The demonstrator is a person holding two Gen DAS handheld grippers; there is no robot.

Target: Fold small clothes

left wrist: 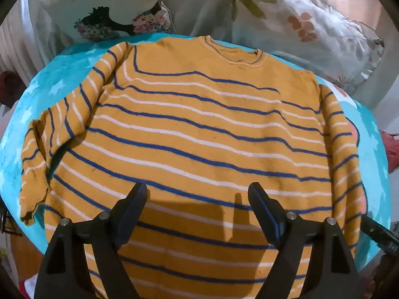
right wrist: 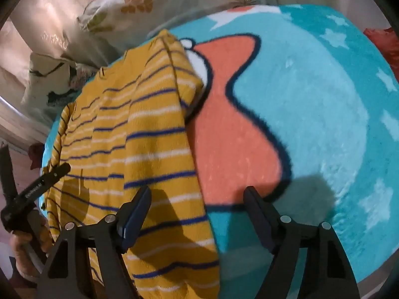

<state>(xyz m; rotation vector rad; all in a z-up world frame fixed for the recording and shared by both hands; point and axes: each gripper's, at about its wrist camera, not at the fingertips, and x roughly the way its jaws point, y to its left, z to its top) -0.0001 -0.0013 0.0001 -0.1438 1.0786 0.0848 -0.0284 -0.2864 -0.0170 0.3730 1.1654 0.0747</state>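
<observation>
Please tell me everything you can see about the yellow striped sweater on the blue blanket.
The mustard-yellow knitted sweater with thin blue and white stripes lies spread flat on the fluffy turquoise blanket, its round collar toward the floral pillows. One sleeve lies folded along each side of the body. The open left gripper hovers over its lower part; the open right gripper hovers above its side edge. Neither grips it.
</observation>
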